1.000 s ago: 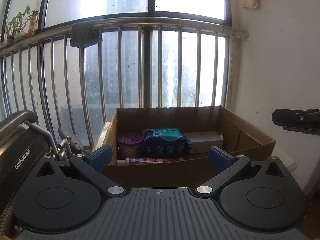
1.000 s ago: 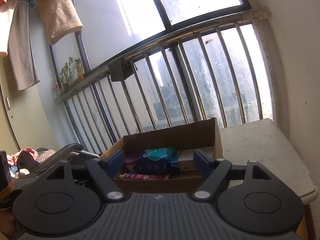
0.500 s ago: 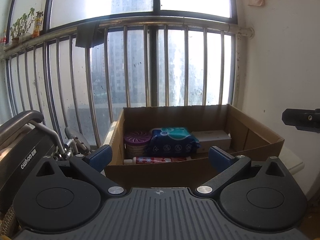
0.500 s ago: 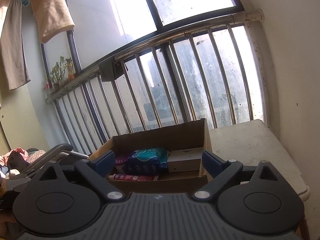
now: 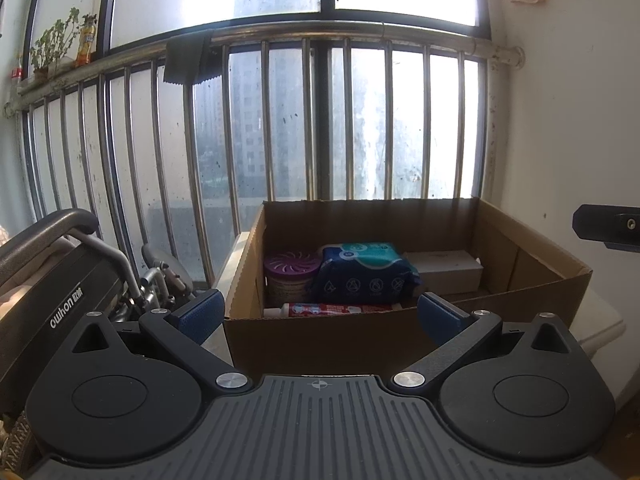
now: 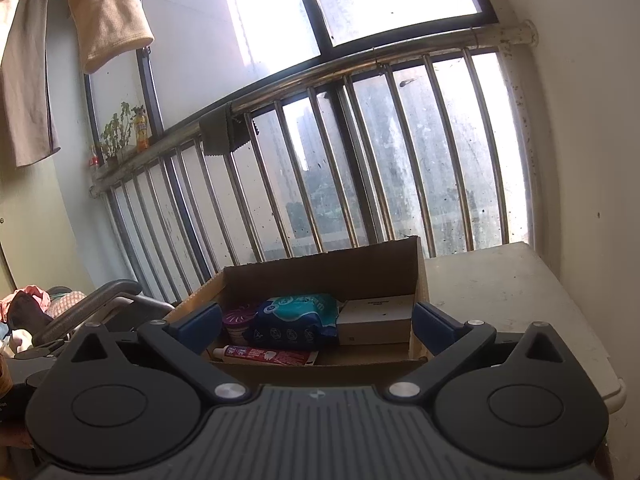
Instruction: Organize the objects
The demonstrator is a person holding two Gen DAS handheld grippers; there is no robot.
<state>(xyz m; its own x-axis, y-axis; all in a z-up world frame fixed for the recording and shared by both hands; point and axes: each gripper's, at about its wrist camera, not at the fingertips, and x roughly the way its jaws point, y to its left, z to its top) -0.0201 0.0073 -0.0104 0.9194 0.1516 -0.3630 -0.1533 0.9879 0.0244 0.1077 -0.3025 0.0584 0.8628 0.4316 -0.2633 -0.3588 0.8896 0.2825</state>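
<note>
Open cardboard box (image 5: 400,336) sits on a pale worktop (image 6: 500,292), close against the barred window railing (image 5: 280,128). Box is brown corrugated, flaps up, top edge rough-cut along the far wall.

Contents, packed into the left and middle of the box:
- round canister with purple slotted lid (image 5: 291,275), far left, upright
- dark blue soft pack with teal top (image 5: 362,274), just right of the canister and touching it, bulging, printed with small white triangle symbols
- white rectangular carton (image 5: 444,270), right of the blue pack, lying flat toward the far wall
- red-and-white tube with white cap (image 5: 332,309), lying flat along the near wall, cap pointing left, in front of the canister and pack

Right part of the box floor is bare cardboard.

Left hand-held gripper (image 5: 320,314): blue-padded fingers spread wide, nothing between them, held on the near side of the box, outside it.

Right hand-held gripper (image 6: 316,322): fingers likewise wide apart, holding nothing, near side of the box; its tip shows at the right edge of the left view.

Folded wheelchair (image 5: 60,280) stands left of the box, beside the railing. Dark cloth (image 5: 186,62) hangs over the top rail
</note>
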